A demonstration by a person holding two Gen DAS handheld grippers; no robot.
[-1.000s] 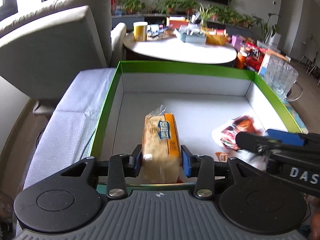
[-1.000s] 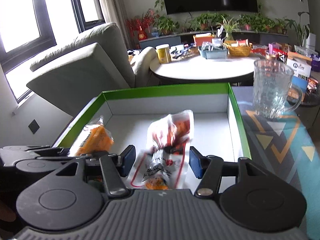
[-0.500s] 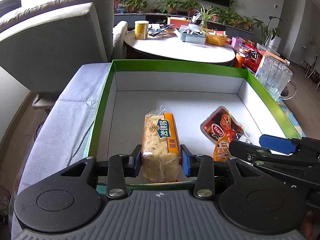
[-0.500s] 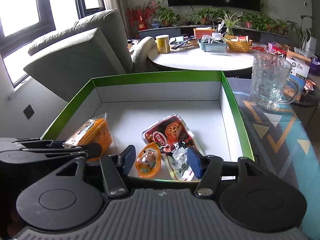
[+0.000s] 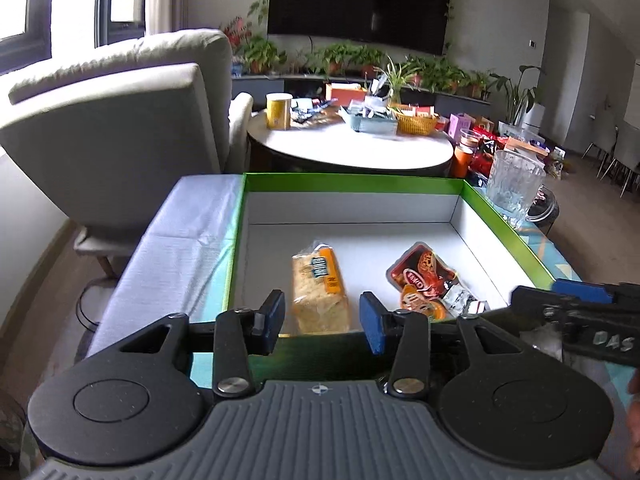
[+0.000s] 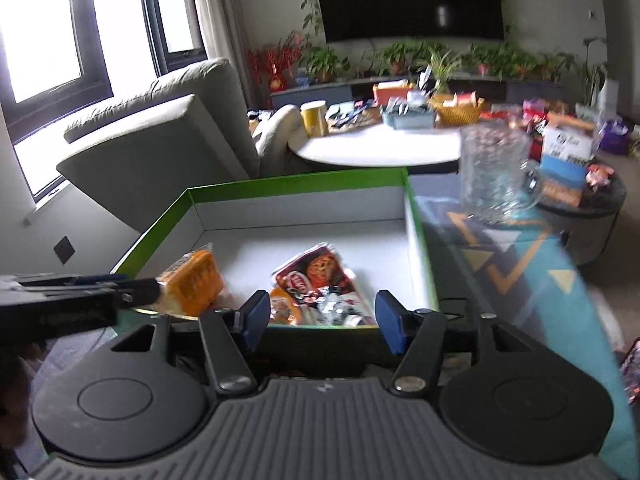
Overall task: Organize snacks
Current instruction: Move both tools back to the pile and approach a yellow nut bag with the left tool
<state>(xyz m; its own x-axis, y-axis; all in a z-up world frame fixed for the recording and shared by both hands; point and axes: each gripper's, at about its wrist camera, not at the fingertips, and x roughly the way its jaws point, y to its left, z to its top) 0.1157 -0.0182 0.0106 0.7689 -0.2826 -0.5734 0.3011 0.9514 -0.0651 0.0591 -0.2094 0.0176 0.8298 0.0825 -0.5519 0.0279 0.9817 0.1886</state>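
A green-rimmed white box holds an orange cracker pack and a red snack pouch with small packets beside it. My left gripper is open and empty, just above the box's near wall, behind the cracker pack. My right gripper is open and empty, at the near wall behind the red pouch. Each gripper shows at the edge of the other's view.
A glass mug stands right of the box on a patterned cloth. A grey armchair is at the left. A round white table with snacks and baskets stands behind.
My left gripper opened, let go of the cracker pack and drew back. My right gripper, open since half a second ago, also drew back from the red pouch. Both snacks lie in the box.
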